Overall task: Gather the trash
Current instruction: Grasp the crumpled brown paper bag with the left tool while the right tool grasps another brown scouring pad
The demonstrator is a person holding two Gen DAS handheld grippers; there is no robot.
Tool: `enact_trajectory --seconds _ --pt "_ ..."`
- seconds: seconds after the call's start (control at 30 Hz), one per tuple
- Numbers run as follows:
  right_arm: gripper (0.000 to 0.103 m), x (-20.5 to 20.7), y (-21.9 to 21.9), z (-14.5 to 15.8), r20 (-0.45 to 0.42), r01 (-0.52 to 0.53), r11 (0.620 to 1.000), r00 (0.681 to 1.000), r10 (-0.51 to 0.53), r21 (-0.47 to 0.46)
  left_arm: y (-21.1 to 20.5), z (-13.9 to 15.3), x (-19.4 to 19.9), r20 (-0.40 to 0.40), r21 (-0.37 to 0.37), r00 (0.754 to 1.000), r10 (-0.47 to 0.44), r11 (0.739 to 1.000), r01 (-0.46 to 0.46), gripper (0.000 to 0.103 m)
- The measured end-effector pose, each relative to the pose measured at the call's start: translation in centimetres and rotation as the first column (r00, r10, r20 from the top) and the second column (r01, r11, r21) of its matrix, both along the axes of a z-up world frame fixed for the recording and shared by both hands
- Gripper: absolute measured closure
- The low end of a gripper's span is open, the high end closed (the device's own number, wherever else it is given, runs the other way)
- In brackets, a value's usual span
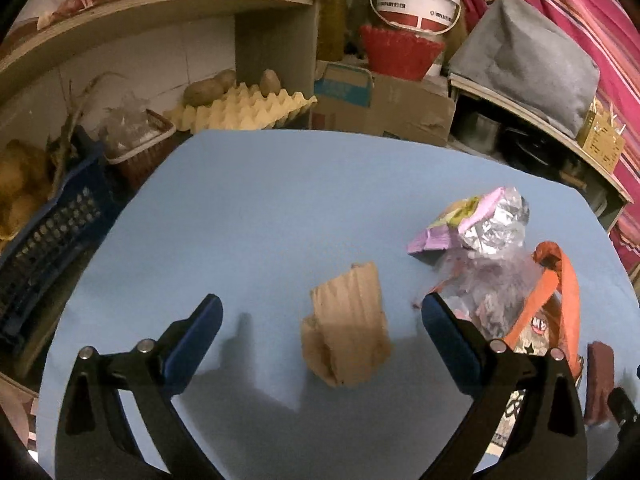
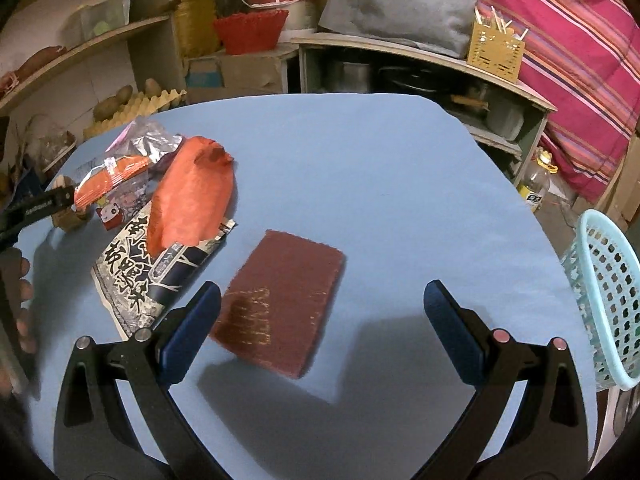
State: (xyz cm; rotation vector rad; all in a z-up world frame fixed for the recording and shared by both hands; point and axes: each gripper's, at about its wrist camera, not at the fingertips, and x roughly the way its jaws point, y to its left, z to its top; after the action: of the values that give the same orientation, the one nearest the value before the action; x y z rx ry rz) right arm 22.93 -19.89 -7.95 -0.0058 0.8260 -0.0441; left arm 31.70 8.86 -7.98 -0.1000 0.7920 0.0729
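A crumpled piece of brown cardboard lies on the blue table between the fingers of my open left gripper. To its right is a heap of wrappers: a pink and silver foil bag, clear plastic and an orange wrapper. In the right wrist view my open right gripper hovers over a dark red scouring pad. The orange wrapper and a black and white snack bag lie to its left. A light blue mesh basket stands at the table's right edge.
Shelves stand behind the table with an egg tray, potatoes, a cardboard box, a red basket and a white bucket. A dark blue crate sits to the left. A plastic bottle stands on the floor at right.
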Motion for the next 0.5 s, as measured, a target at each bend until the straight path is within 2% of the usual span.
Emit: enact_trajectory --seconds 0.1,0.23,0.33,0.5 --pt "0.004 0.1 0.7 -0.4 -0.009 -0.009 1.000 1.000 0.009 -0.023 0.1 -0.4 0.5 -0.023 -0.019 0.999 -0.022 1.000 0.022 0.020" --pt "0.004 0.0 1.1 -0.8 -0.018 -0.022 0.999 1.000 0.022 -0.041 0.4 -1.0 1.1 -0.061 -0.061 0.997 -0.036 0.998 0.032 0.046" --pt "0.004 0.0 1.0 -0.9 -0.021 -0.025 0.999 0.999 0.024 -0.043 0.3 -1.0 1.1 -0.059 -0.078 0.997 -0.057 0.996 0.052 0.061" --pt "0.004 0.2 1.0 -1.0 -0.029 -0.025 0.999 0.999 0.024 -0.038 0.2 -0.5 0.2 -0.035 -0.034 0.999 -0.030 0.999 0.029 0.062"
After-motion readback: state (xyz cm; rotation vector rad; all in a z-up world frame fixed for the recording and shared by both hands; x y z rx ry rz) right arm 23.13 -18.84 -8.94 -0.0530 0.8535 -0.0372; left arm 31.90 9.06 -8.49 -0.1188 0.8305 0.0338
